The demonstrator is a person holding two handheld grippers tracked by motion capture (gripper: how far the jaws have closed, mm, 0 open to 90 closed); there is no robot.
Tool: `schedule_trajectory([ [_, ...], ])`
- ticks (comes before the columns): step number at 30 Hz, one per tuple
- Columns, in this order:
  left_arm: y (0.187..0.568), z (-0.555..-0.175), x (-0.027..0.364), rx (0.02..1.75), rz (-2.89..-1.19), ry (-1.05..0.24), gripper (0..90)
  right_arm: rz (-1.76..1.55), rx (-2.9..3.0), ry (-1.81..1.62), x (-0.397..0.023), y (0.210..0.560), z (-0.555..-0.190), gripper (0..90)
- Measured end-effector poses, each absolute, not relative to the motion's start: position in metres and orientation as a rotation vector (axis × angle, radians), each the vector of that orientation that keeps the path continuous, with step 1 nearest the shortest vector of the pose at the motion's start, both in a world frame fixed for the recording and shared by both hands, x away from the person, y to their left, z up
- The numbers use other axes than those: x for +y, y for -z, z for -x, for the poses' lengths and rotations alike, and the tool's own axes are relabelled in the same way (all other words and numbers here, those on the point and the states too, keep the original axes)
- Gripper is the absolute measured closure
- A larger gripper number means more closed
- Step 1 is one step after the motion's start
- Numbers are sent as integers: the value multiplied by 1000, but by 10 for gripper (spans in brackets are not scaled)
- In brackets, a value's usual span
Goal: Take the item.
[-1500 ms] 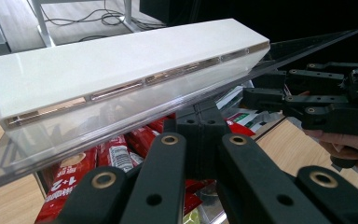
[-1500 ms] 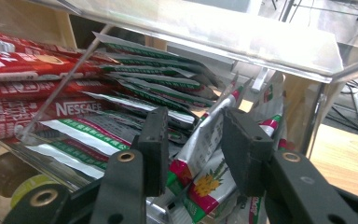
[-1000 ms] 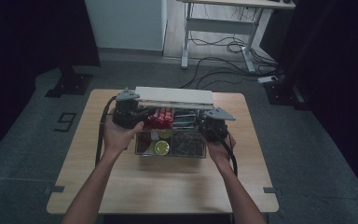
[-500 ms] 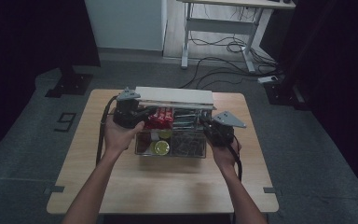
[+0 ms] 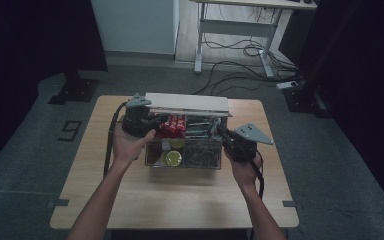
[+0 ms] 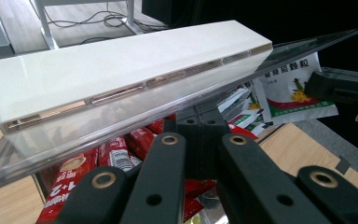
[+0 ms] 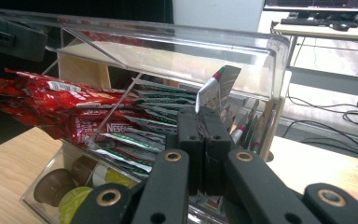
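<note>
I'm looking down on the clear compartment box (image 5: pixel 184 150) at the middle of the wooden table (image 5: pixel 130 200), and everything I call is placed off that box. Its lid (image 5: pixel 187 103) stands raised along the box's far edge, a white bar (image 6: pixel 121 70) running across the top of the clear panel. My left gripper (image 5: pixel 152 122) sits at the box's left far corner; in the left gripper view the jaws are pressed together right under the lifted lid, though whether they pinch its edge I can't tell. My right gripper (image 7: pixel 204 154) is at the box's right side, jaws clenched on a white-and-green sachet (image 7: pixel 212 95) pulled up out of the far right compartment, above the row of its fellows (image 7: pixel 144 123). Red Nescafe sticks (image 7: pixel 60 109) pile in the far left compartment, spilling over the box's wall. Brown and green capsules (image 7: pixel 60 193) lie in the near left compartment. A sachet with a yellow flower picture (image 6: pixel 298 88) shows beyond the lid's far end in the left gripper view
</note>
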State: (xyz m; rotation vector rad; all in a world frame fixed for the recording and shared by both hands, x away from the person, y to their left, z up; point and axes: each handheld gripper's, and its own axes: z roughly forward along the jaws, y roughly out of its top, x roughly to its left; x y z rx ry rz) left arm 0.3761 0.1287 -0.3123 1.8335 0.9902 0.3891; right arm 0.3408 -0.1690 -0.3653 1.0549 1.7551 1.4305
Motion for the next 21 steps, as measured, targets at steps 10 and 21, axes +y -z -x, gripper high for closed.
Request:
schedule_trajectory([
  [10,312,-376,128,991,-1833,-390,899,-1044,1715,-1479,-175,366,-331,886],
  [21,312,-378,127,999,-1832,-393,899,-1038,1684,-1525,-183,363,-320,887],
])
